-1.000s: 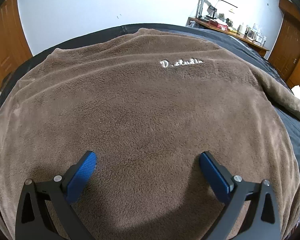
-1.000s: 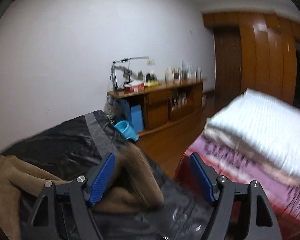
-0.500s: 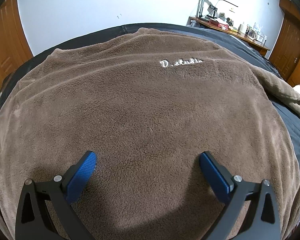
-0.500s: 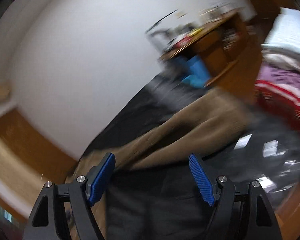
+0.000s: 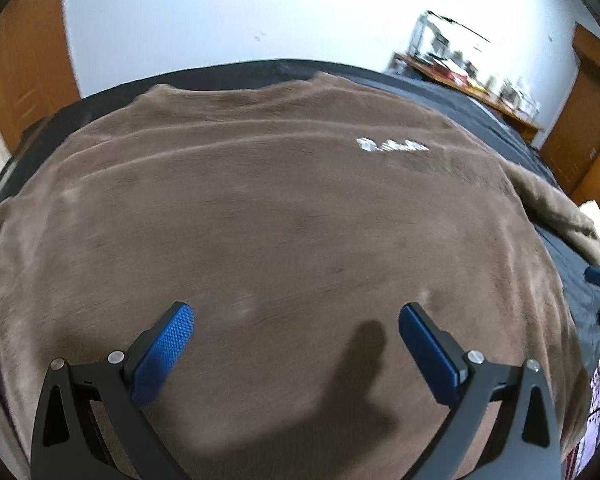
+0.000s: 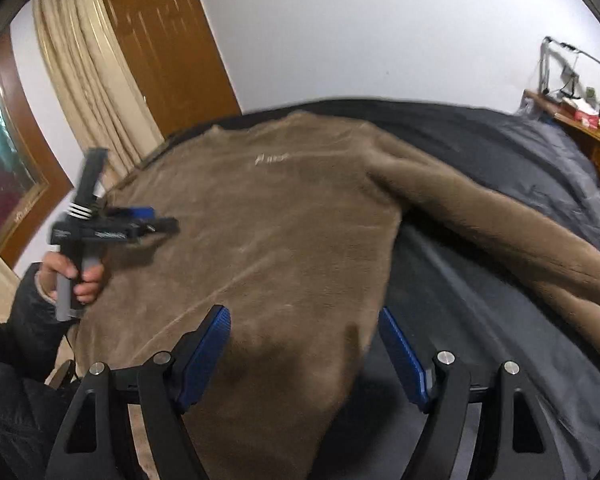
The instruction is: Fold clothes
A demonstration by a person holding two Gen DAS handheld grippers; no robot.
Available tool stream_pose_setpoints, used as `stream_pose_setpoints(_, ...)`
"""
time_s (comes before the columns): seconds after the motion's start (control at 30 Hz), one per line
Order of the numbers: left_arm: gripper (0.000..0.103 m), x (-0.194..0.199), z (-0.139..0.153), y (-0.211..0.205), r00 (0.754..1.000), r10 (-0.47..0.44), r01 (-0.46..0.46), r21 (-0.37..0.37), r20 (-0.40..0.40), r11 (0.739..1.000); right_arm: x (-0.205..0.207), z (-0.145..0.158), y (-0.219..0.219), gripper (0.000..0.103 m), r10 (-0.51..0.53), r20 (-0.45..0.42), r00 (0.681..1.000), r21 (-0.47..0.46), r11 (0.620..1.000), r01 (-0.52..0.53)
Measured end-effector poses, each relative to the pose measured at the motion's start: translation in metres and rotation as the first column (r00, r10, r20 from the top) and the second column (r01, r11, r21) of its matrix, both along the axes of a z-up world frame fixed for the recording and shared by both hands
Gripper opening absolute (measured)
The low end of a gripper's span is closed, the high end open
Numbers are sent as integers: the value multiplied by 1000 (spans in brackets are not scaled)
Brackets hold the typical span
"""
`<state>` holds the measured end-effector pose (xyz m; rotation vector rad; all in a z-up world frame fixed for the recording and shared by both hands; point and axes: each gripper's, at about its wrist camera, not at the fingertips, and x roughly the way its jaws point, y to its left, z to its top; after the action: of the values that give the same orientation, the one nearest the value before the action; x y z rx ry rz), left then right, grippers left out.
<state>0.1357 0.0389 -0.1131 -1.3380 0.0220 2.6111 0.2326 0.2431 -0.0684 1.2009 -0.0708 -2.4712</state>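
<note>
A brown fleece sweater [image 5: 284,208] with a small white logo [image 5: 392,145] lies spread flat on a dark bed cover [image 5: 460,100]. My left gripper [image 5: 296,332] hovers open over the sweater's lower part, nothing between its blue pads. In the right wrist view the same sweater [image 6: 284,216] shows with one sleeve [image 6: 500,224] stretched out to the right. My right gripper [image 6: 304,344] is open above the sweater's lower right hem. The left gripper [image 6: 136,220] appears there too, held by a hand [image 6: 76,276] over the sweater's left side.
The dark bed cover [image 6: 500,148] lies under and right of the sweater. A wooden sideboard [image 6: 588,128] with a lamp and clutter stands at far right. A wooden door [image 6: 168,36] and beige curtain [image 6: 84,76] are at the back left.
My right gripper swung from facing the room and the sideboard round to the sweater's lower right hem. My left gripper shifted slightly over the sweater, its view now blurred.
</note>
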Motion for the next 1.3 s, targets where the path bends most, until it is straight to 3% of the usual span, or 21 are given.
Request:
stream_pose_setpoints(0.1, 103, 8, -1, -28, 998, 66, -66, -9, -19, 998, -7, -11, -10, 78, 23, 48, 999, 32, 999, -24)
stream_pose_setpoints(0.27, 103, 11, -12, -78, 986, 166, -168, 82, 22, 982, -6, -33, -18, 79, 34, 112, 993, 107, 993, -46)
stream_pose_setpoints(0.53, 103, 26, -18, -88, 991, 130, -130, 59, 6, 990, 36, -46, -48, 95, 127, 143, 982, 260, 952, -161)
stream_pose_setpoints(0.73, 103, 49, -19, -113, 995, 95, -95, 15, -9, 995, 75, -47, -65, 97, 205, 149, 967, 238, 942, -236)
stream_pose_setpoints(0.93, 103, 66, -19, -136, 994, 104, -106, -73, -30, 992, 104, -42, -79, 97, 351, 175, 920, 153, 913, -377)
stream_pose_setpoints(1.03, 103, 74, -19, -137, 995, 92, -97, -107, -46, 990, 103, -33, -70, 97, 332, 147, 932, 138, 926, -352)
stream_pose_setpoints(1.2, 103, 83, -14, -133, 994, 69, -82, -156, -86, 984, 77, 0, -44, 97, 179, 6, 984, 195, 965, -177)
stream_pose_setpoints(1.3, 103, 89, -10, -134, 992, 63, -82, -174, -110, 981, 57, 6, -49, 97, 192, -29, 981, 198, 963, -183)
